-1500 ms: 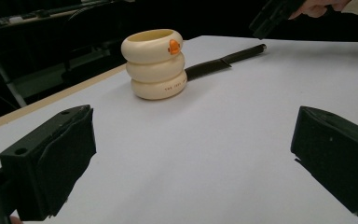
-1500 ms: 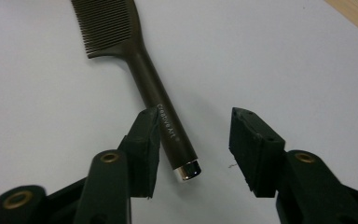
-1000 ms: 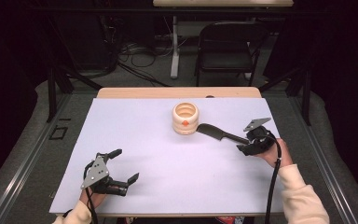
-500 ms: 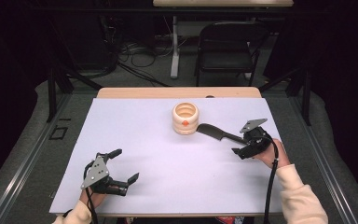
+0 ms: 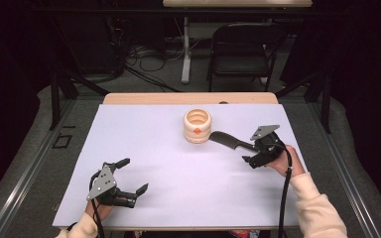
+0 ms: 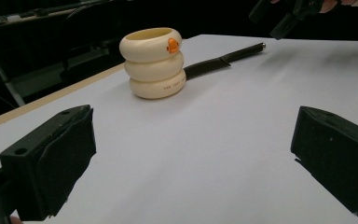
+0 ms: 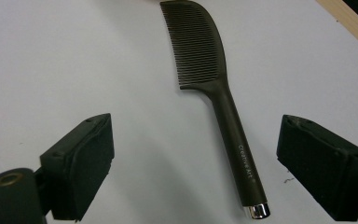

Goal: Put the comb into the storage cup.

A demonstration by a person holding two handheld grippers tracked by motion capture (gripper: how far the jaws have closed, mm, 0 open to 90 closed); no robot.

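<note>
The worktop [image 5: 144, 148] carries a cream ringed holder [image 5: 197, 126] near its far edge, a dark comb [image 5: 230, 141] lying flat beside it. The right tool [image 5: 254, 154], jaws just opened wide, straddles the comb's handle untouched. Near the front-left corner, the left tool [image 5: 129, 176] gapes wide, empty.

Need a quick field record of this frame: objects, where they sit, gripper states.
surface: white table top, wooden edge at the far side
comb: dark comb lies flat on the table, silver cap on the handle end, teeth end toward the holder
holder: cream ringed holder upright, orange mark on its top ring, open at the top
comb vs holder: teeth end next to the holder's base; contact cannot be told
right gripper: jaws have just been opening; open, comb handle between them, pads off it
left gripper: open, nothing between the jaws, near the table's front left
</note>
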